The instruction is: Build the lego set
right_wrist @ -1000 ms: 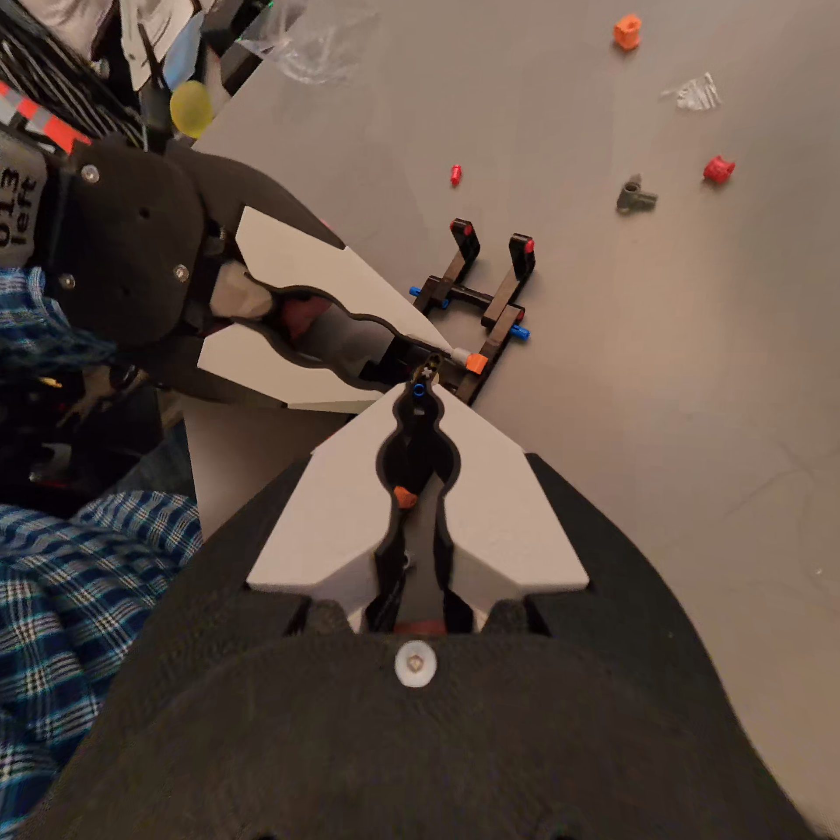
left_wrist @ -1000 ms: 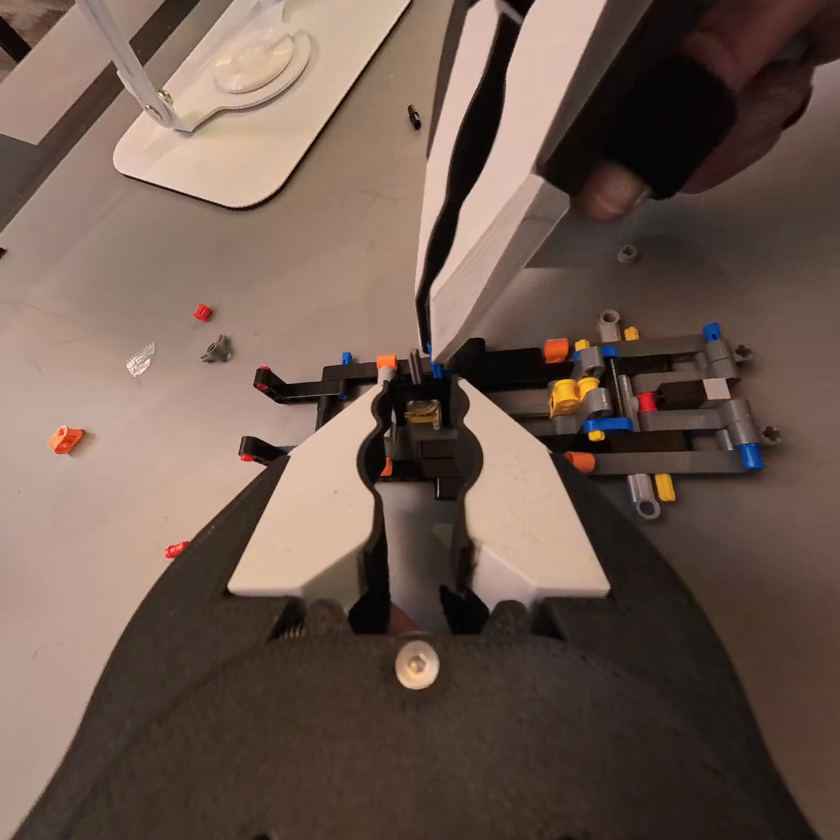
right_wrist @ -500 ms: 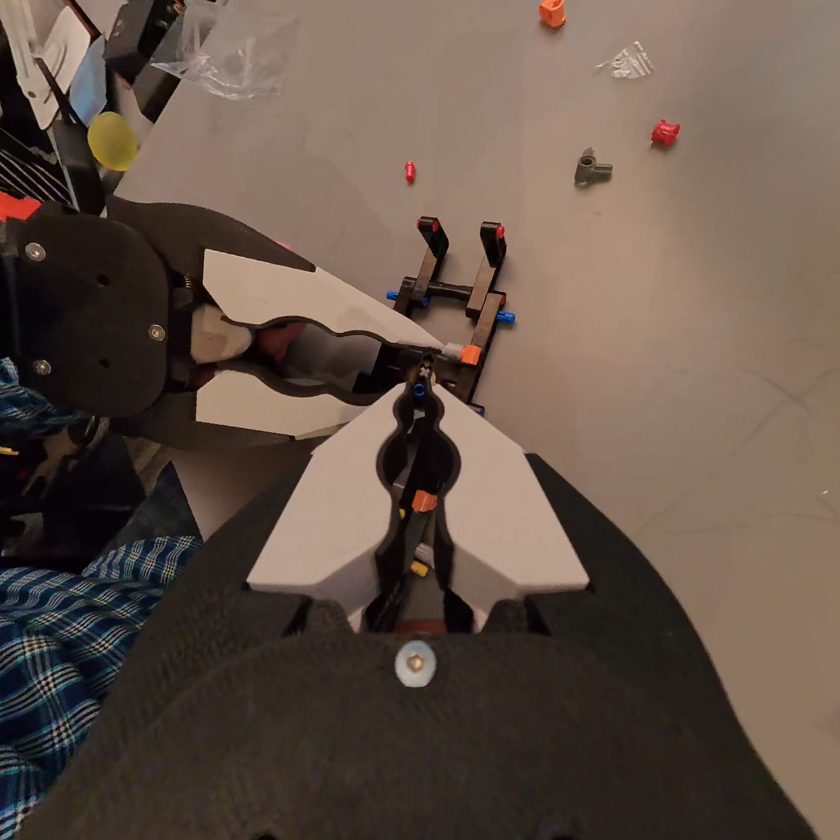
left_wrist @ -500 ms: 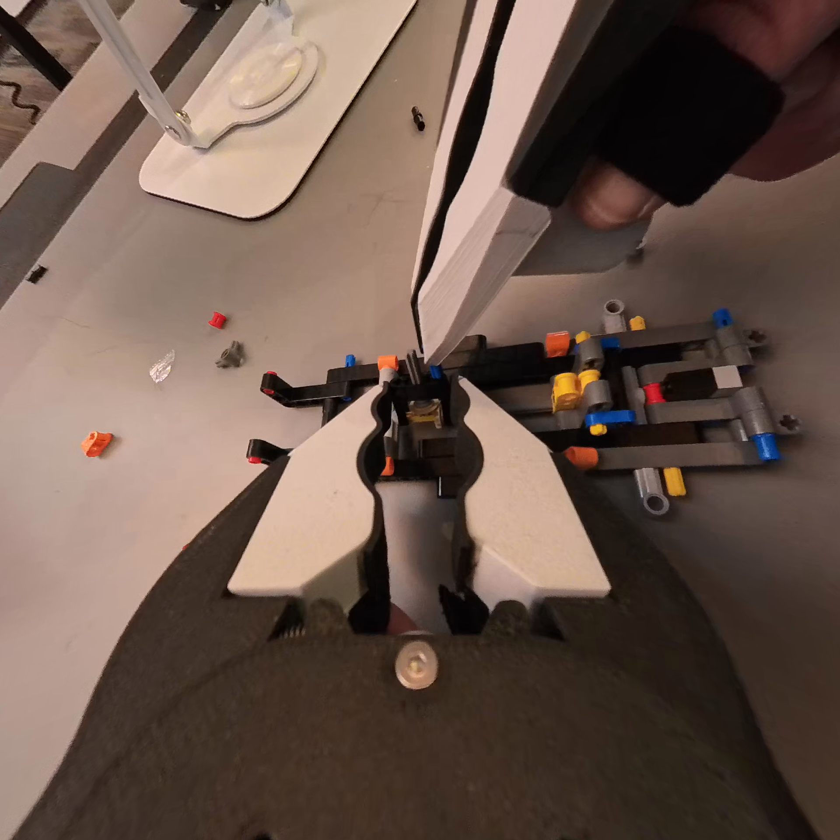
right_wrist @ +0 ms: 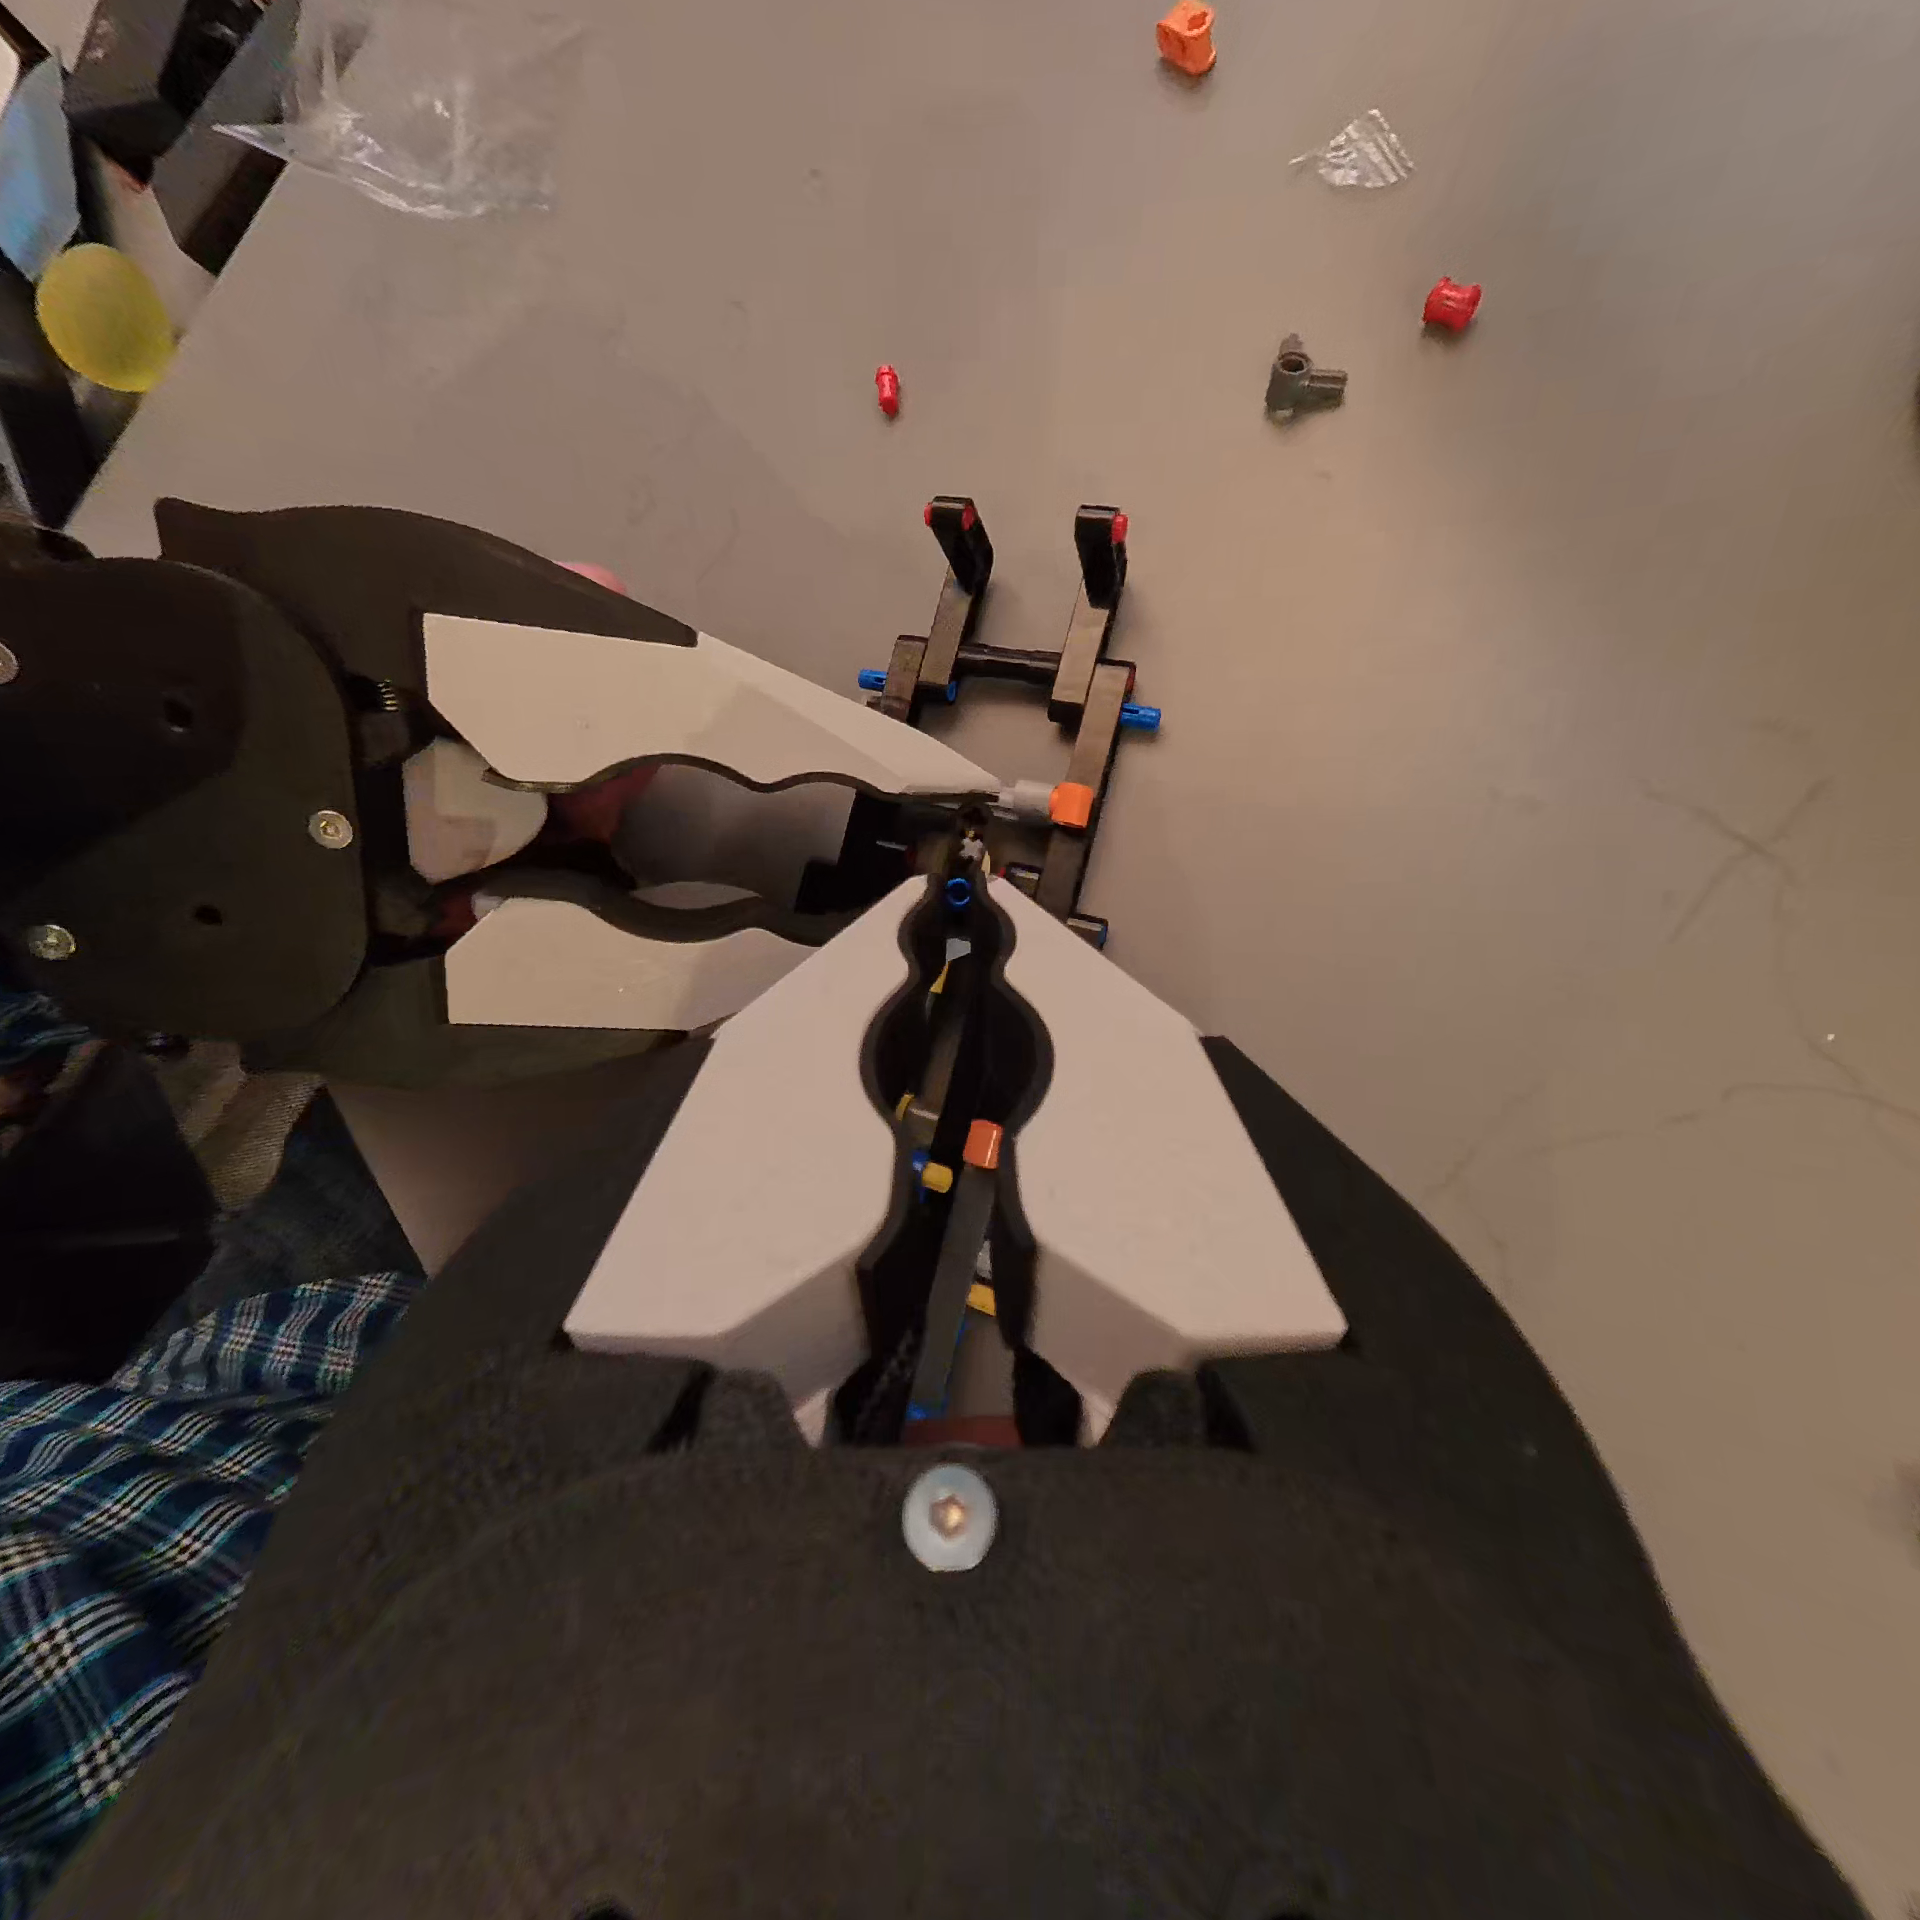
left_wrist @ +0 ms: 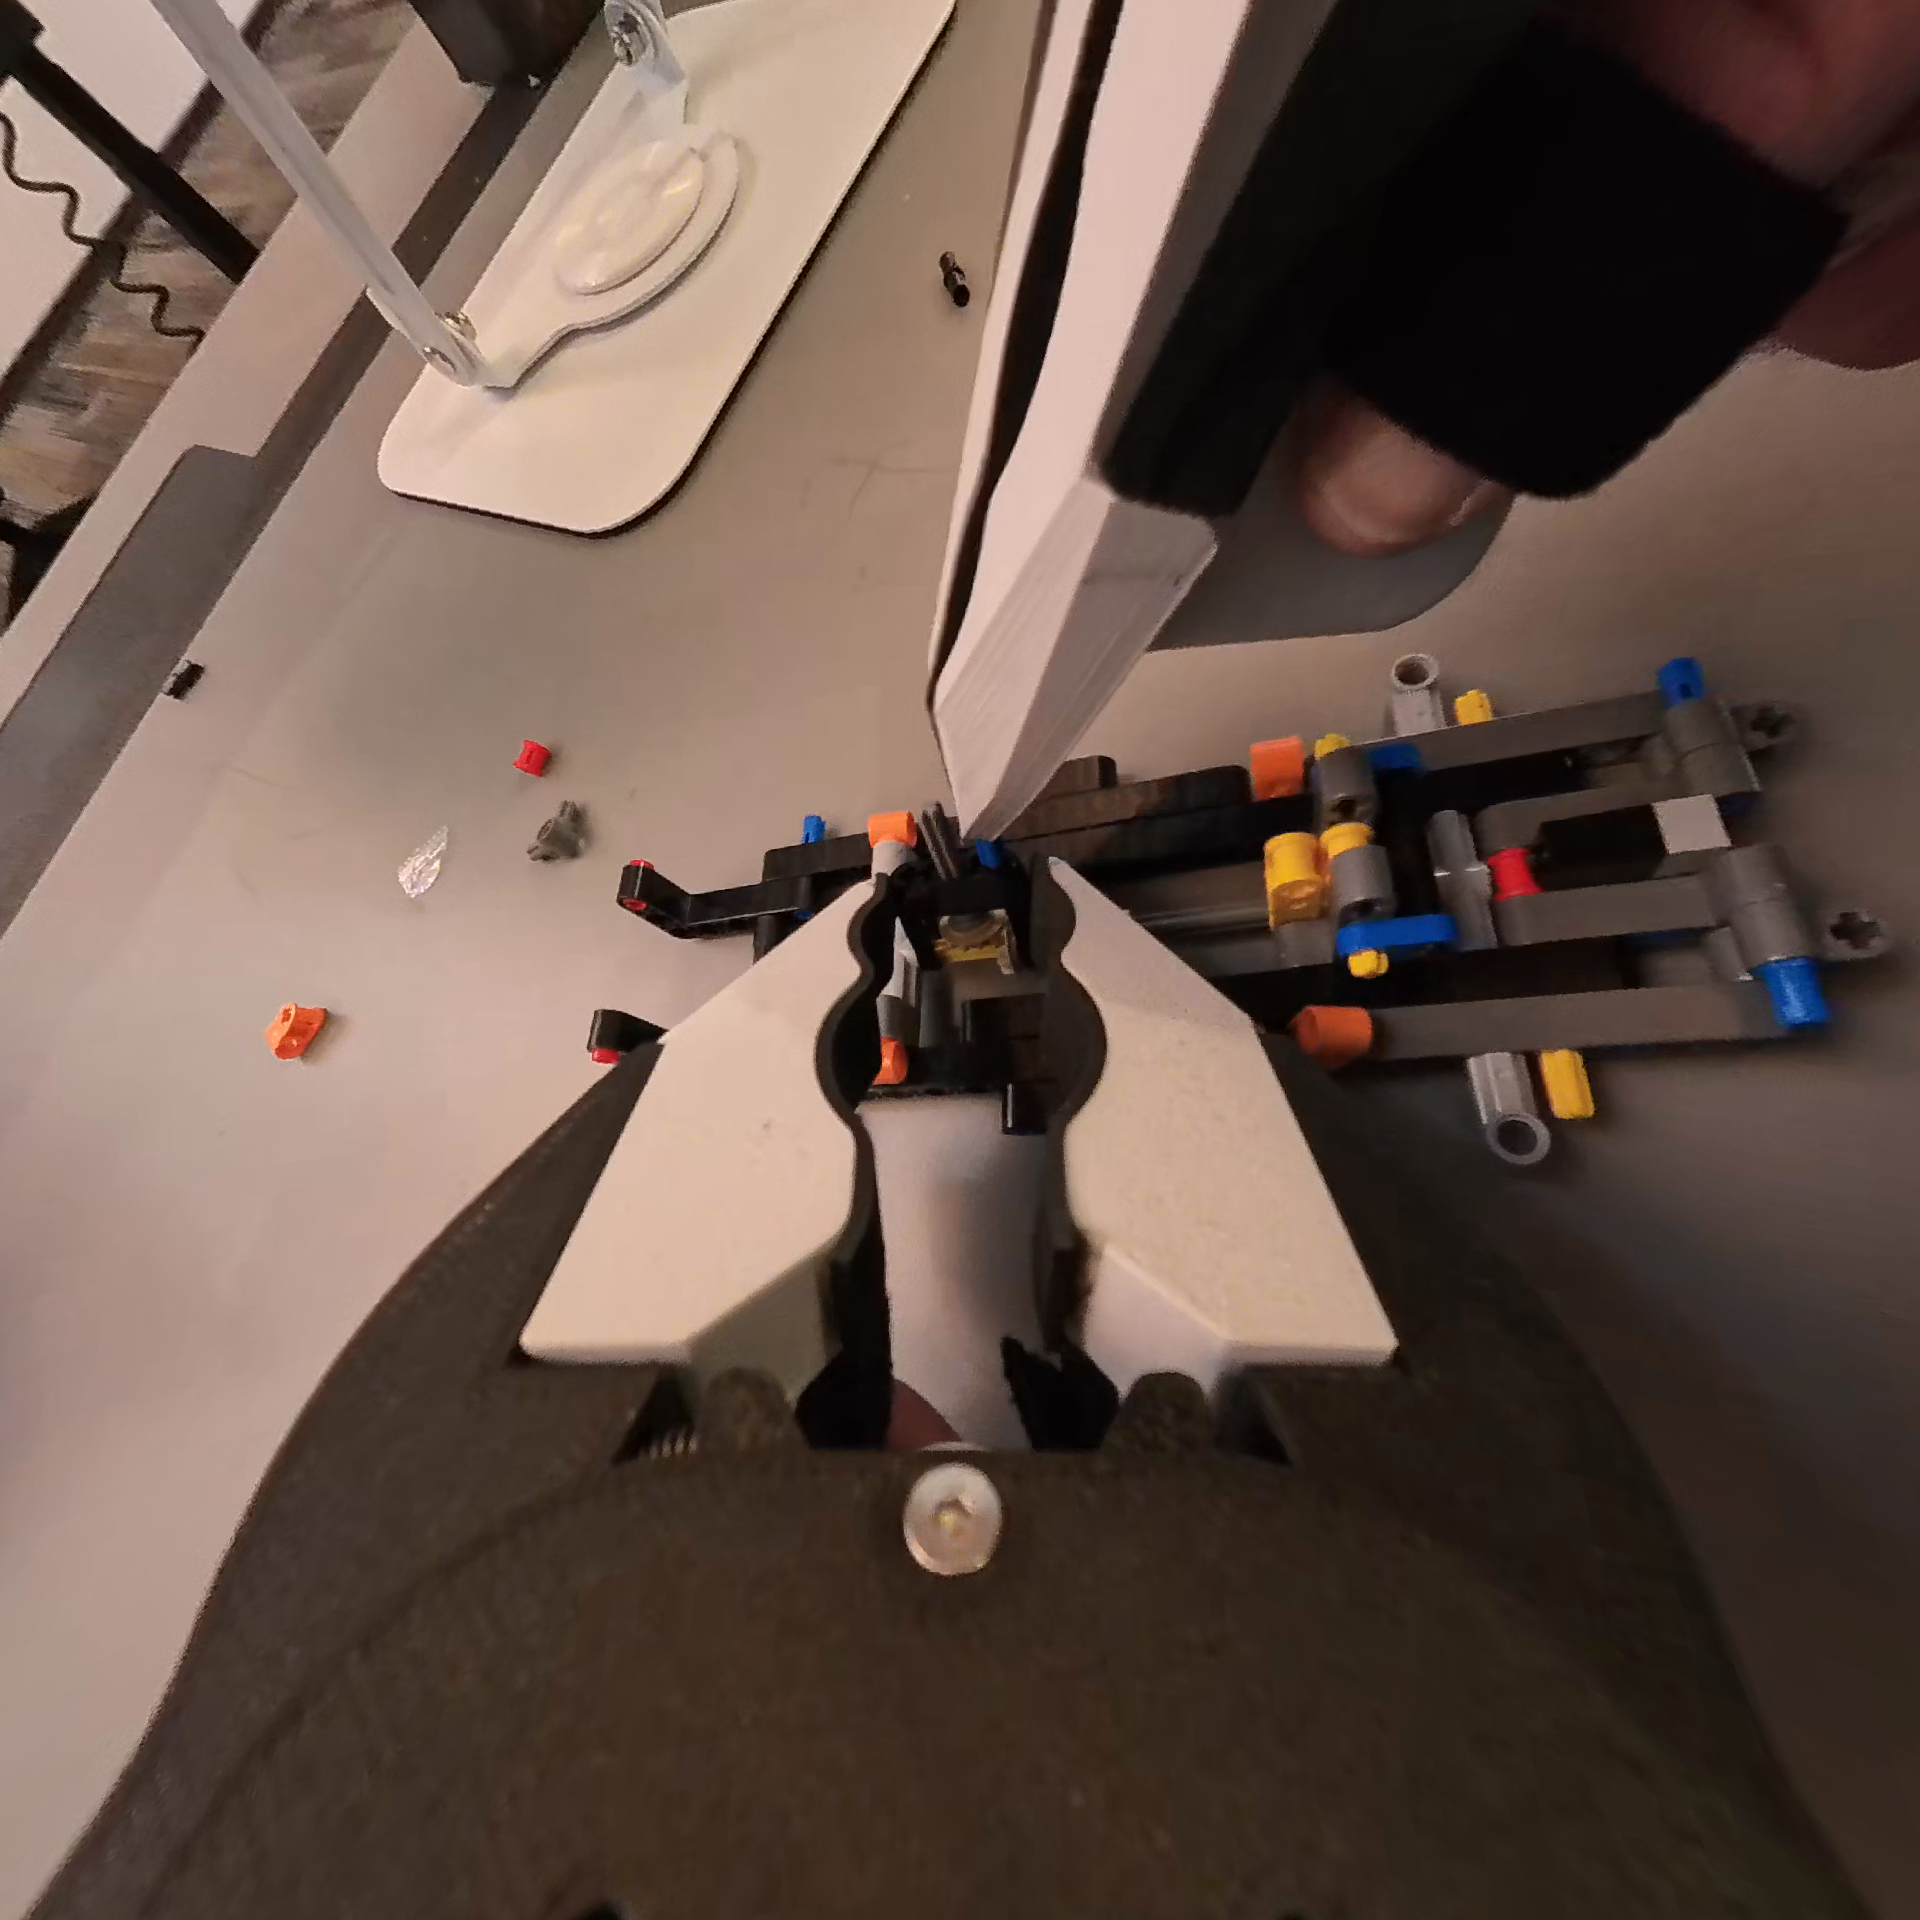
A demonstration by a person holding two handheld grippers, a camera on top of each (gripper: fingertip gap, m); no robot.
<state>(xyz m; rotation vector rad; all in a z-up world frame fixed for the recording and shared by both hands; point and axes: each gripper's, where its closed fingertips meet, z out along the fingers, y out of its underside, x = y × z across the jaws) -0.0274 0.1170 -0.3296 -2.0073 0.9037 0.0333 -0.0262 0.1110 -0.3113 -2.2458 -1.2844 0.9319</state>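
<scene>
The Lego model (left_wrist: 1558, 914), a flat frame of black and dark grey beams with blue, yellow, orange and red pins, lies on the grey table. My left gripper (left_wrist: 966, 883) is shut on the model's black middle section, one finger on each side. My right gripper (right_wrist: 961, 888) is shut, with a small blue pin (right_wrist: 956, 891) between its tips. It touches the model right at the left gripper's tips, beside a short black axle (left_wrist: 940, 831). Its white fingers (left_wrist: 1039, 623) come down steeply from the upper right in the left wrist view. The model's forked black front end (right_wrist: 1081, 644) points away in the right wrist view.
Loose parts lie to the left of the model: a red bush (left_wrist: 531, 756), a grey connector (left_wrist: 558, 831), an orange piece (left_wrist: 296, 1031), a clear piece (left_wrist: 424, 862) and a red pin (right_wrist: 886, 390). A white stand base (left_wrist: 623, 312) sits at the back. A clear plastic bag (right_wrist: 416, 135) lies near the table edge. My left and right fingertips are right by each other. The left tips stand about 11 centimeters off the grey connector (left_wrist: 558, 831). My right wrist view (right_wrist: 1291, 379) looks at it from another angle.
Both grippers keep their holds at the same spot on the model. The right gripper's body has swung steeper and nearer the left camera, its tip staying in place.
</scene>
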